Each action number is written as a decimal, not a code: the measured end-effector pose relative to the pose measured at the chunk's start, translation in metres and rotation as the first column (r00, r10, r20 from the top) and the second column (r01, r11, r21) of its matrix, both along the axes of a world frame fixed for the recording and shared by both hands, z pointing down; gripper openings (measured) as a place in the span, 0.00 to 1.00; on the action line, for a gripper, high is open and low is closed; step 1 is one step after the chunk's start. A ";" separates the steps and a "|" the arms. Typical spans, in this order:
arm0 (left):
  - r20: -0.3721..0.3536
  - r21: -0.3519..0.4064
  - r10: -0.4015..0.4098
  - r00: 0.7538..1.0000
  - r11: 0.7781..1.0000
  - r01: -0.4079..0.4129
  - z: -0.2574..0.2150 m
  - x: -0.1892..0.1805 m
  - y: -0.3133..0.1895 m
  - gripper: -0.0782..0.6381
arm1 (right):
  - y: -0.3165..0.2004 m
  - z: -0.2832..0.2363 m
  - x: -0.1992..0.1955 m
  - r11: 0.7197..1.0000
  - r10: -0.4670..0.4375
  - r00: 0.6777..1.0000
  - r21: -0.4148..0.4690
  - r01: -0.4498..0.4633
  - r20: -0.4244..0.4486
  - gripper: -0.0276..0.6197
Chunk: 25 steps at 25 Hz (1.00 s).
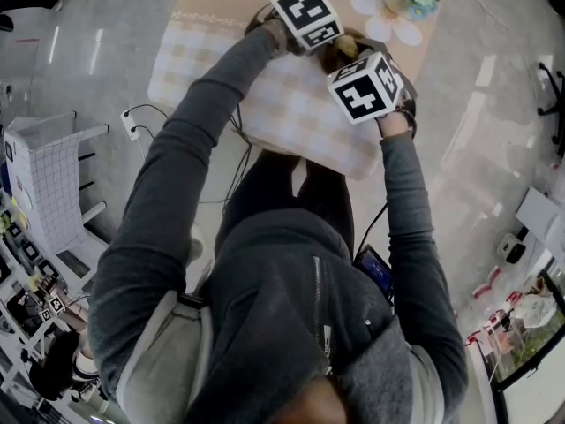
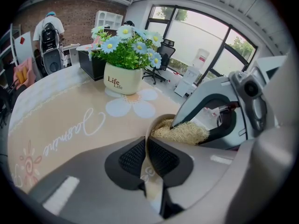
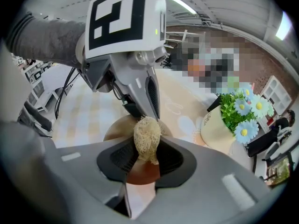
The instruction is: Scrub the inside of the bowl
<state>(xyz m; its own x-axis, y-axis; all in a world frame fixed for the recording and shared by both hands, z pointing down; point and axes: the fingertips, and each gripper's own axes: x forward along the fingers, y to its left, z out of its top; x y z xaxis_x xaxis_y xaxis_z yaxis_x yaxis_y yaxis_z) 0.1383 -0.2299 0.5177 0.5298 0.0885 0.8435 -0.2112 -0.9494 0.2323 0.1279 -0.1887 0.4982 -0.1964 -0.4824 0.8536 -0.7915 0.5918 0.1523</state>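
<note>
In the left gripper view my left gripper (image 2: 147,147) is shut on the near rim of a tan bowl (image 2: 158,123). A straw-coloured fibre scrubber (image 2: 183,131) lies inside the bowl. My right gripper (image 3: 145,155) is shut on that scrubber (image 3: 146,136) and holds it over the brown bowl (image 3: 117,127). In the right gripper view the left gripper's fingers (image 3: 150,97) come down onto the bowl's far rim. From the head view both marker cubes (image 1: 305,14) (image 1: 365,85) sit close together over the bowl (image 1: 340,49), which is mostly hidden.
A cream pot of blue and white daisies (image 2: 122,78) (image 3: 219,127) stands just beyond the bowl. The table wears a beige cloth (image 2: 60,120) with a daisy print and a check part (image 1: 300,104). A person (image 2: 49,29) stands far behind.
</note>
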 end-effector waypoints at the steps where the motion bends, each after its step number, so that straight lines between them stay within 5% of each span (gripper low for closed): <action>1: -0.001 -0.003 -0.002 1.000 1.000 0.002 0.000 0.000 0.000 0.15 | 0.000 0.000 -0.001 1.000 0.002 1.000 0.001 -0.002 0.003 0.21; 25: -0.003 -0.004 -0.017 1.000 1.000 0.017 -0.002 0.000 0.000 0.15 | 0.006 0.000 -0.019 1.000 -0.026 0.999 0.016 0.025 0.042 0.21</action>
<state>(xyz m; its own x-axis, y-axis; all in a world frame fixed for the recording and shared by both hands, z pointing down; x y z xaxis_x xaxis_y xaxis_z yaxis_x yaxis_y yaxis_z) 0.1383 -0.2299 0.5161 0.5337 0.0827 0.8416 -0.2271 -0.9447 0.2368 0.1092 -0.1823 0.4983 -0.2448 -0.4895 0.8370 -0.7820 0.6100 0.1281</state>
